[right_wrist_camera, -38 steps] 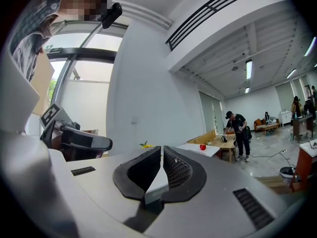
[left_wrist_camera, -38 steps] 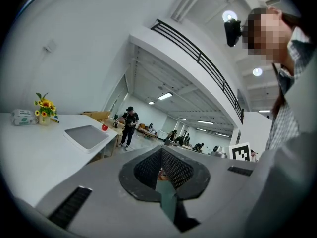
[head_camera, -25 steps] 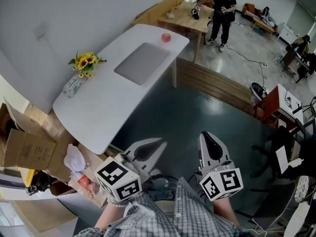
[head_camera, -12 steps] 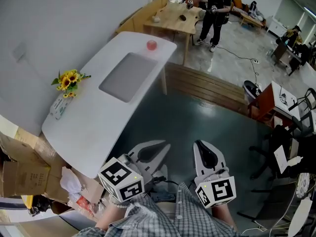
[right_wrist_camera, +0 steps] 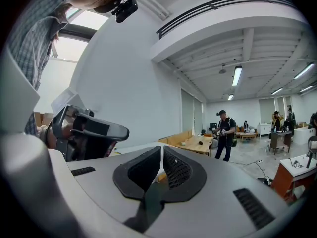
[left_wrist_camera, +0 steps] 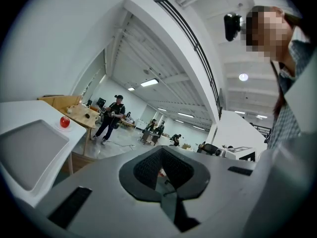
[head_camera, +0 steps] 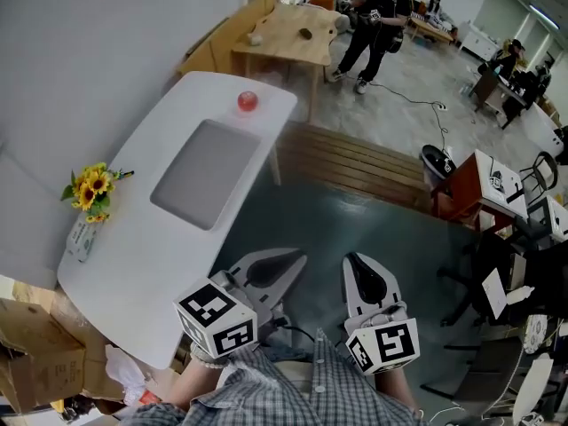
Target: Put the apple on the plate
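Currently you hold both tongs low and close to your body, over the dark floor and well apart from the white table (head_camera: 124, 247). In the head view the left gripper (head_camera: 288, 257) points toward 1 o'clock and the right gripper (head_camera: 358, 262) toward 11 o'clock, so their tips lean slightly toward each other without touching. Each gripper's own view shows its jaws clenched with nothing between them: the left gripper (left_wrist_camera: 161, 151) has its pads meeting along one seam, and the right gripper (right_wrist_camera: 162, 151) shows only a hairline of light between its pads.

The apple (head_camera: 248, 101) sits at the far end of the table, at about 11 o'clock from your tongs, just beyond the grey mat (head_camera: 206, 174) set into the tabletop. From the left gripper view the apple (left_wrist_camera: 65, 122) lies at 9 o'clock, resting on what looks like a small pale plate (left_wrist_camera: 65, 128); white on white makes its edge hard to make out.

A bunch of sunflowers (head_camera: 91, 187) stands on the table's edge at 9 o'clock. Past the apple, at 12 o'clock, a wooden table (head_camera: 284, 38) carries a few small items, and a person in dark clothes (head_camera: 368, 16) stands just beside it at 1 o'clock. Wooden slats (head_camera: 355, 162) lie on the floor between that table and you.
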The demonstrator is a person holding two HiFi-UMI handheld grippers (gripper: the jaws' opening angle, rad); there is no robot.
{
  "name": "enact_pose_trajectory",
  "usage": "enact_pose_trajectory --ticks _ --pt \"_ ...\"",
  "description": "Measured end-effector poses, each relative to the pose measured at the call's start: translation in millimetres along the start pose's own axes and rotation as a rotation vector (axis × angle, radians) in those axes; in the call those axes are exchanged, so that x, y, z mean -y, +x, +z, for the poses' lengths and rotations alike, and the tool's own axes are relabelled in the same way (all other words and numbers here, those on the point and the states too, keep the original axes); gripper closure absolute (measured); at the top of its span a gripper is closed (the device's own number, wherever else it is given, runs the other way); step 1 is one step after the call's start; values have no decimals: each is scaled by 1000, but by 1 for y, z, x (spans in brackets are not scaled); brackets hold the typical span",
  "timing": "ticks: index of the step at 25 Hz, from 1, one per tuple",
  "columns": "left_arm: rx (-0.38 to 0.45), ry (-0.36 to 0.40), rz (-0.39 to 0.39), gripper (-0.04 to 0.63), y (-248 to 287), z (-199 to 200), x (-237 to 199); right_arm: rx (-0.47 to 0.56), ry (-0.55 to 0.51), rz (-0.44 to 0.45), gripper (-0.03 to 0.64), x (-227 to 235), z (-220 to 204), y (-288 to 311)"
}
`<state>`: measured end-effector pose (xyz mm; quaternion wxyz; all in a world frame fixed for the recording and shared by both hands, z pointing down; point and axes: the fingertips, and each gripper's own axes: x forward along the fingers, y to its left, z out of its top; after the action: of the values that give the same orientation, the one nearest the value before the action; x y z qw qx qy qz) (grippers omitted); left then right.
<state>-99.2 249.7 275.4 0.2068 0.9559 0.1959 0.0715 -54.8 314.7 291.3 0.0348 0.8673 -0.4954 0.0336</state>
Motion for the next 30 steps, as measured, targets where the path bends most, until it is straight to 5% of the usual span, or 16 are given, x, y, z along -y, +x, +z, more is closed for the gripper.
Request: enact_pose_trajectory --ticks 16,23,30 --pt "51 1 51 585 7 49 -97 7 60 -11 586 22 6 99" --pt "96 -4 177 584 -13 57 -126 3 68 54 586 26 10 139" --pt "157 -65 358 584 -35 68 -179 2 54 210 586 10 14 210"
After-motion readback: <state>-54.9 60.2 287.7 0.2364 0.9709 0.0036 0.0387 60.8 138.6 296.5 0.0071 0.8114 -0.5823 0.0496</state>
